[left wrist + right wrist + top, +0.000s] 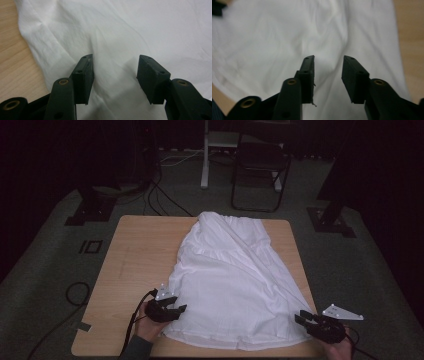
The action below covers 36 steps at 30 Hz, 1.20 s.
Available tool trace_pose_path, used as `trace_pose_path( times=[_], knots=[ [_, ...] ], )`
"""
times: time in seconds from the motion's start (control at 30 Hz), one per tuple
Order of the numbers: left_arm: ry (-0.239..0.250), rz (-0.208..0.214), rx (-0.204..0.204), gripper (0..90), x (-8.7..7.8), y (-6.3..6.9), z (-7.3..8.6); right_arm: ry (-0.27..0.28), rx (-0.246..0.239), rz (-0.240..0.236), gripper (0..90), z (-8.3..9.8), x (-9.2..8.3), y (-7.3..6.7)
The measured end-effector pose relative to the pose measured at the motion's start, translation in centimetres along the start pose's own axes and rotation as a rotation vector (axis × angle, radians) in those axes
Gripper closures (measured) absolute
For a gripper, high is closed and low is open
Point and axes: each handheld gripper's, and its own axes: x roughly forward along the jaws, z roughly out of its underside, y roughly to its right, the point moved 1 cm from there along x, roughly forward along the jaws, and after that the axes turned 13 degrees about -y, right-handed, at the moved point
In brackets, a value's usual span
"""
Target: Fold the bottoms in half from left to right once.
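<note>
A white garment [230, 280] lies spread flat on the wooden table [135, 250], narrow at the far end and wide toward the near edge. My left gripper [178, 310] rests at the garment's near left corner, its jaws open over the cloth [120, 30] with nothing pinched. In the left gripper view the gripper [116, 57] stands above wrinkled fabric, with bare wood [12, 62] at the left. My right gripper [302, 318] is at the near right corner, jaws open. In the right gripper view the gripper [329, 57] points across the white cloth [274, 45].
A dark chair [260, 165] and a white stand [205, 155] are beyond the table on the carpet. Black stand bases [90, 210] [330, 217] flank the far corners. A cable [75, 292] loops on the floor at the left. The table's left half is bare wood.
</note>
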Motion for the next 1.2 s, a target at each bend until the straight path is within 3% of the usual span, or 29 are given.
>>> trace_pose_path(
  times=[0.1,0.2,0.37,0.43,0.53,0.63,0.8,0.83,0.87,0.9,0.97,1.0,1.03,1.13,1.17,1.2],
  knots=[
    [0.011,-0.013,-0.010,47.2,-0.1,-0.5,-0.1,0.014,0.011,0.039,57.5,-1.8,0.5,0.3],
    [0.036,-0.037,-0.031,46.9,-0.3,-1.5,-0.4,-0.004,-0.003,0.069,56.7,-4.3,2.5,0.7],
    [0.054,-0.095,-0.098,46.9,-0.5,-4.7,-1.4,-0.026,0.005,0.095,54.6,-7.9,6.3,1.3],
    [0.041,-0.121,-0.143,47.3,-0.1,-6.3,-1.9,-0.032,0.005,0.096,54.4,-9.0,7.5,1.6],
    [0.025,-0.097,-0.217,47.9,1.0,-8.0,-2.5,-0.061,-0.001,0.111,53.5,-10.5,9.6,1.8],
    [0.005,-0.079,-0.223,47.9,1.9,-8.5,-3.0,-0.083,-0.001,0.128,53.4,-11.2,10.7,1.9],
    [-0.008,-0.055,-0.209,48.5,3.1,-8.4,-4.0,-0.106,0.034,0.155,53.5,-11.9,12.3,2.5],
    [-0.007,-0.005,-0.224,48.5,3.4,-8.4,-4.5,-0.109,0.041,0.161,55.5,-12.0,12.5,2.6],
    [-0.022,0.015,-0.210,62.0,3.5,-8.4,-4.7,-0.116,0.049,0.148,66.2,-12.1,12.7,2.9],
    [-0.020,0.023,-0.182,86.7,3.6,-8.2,-4.9,-0.120,0.038,0.128,82.9,-12.2,12.6,2.9],
    [0.041,0.047,-0.147,88.0,2.6,-7.3,-5.1,-0.114,0.027,0.136,88.3,-12.3,12.4,2.8],
    [0.095,0.055,-0.118,88.5,1.5,-6.4,-5.1,-0.101,0.024,0.145,88.8,-12.4,11.9,2.7],
    [0.144,0.047,-0.093,88.8,0.2,-5.5,-5.2,-0.075,0.019,0.146,89.0,-12.5,11.3,2.6],
    [0.220,-0.001,-0.051,89.2,-3.8,-3.0,-5.2,0.019,0.038,0.189,89.1,-13.1,8.7,2.7],
    [0.211,-0.048,-0.042,89.1,-4.6,-2.5,-5.0,0.050,0.051,0.246,89.1,-13.4,7.1,3.2],
    [0.187,-0.087,-0.032,89.1,-5.0,-2.2,-4.9,0.050,0.051,0.246,89.1,-13.4,7.1,3.2]
  ],
)
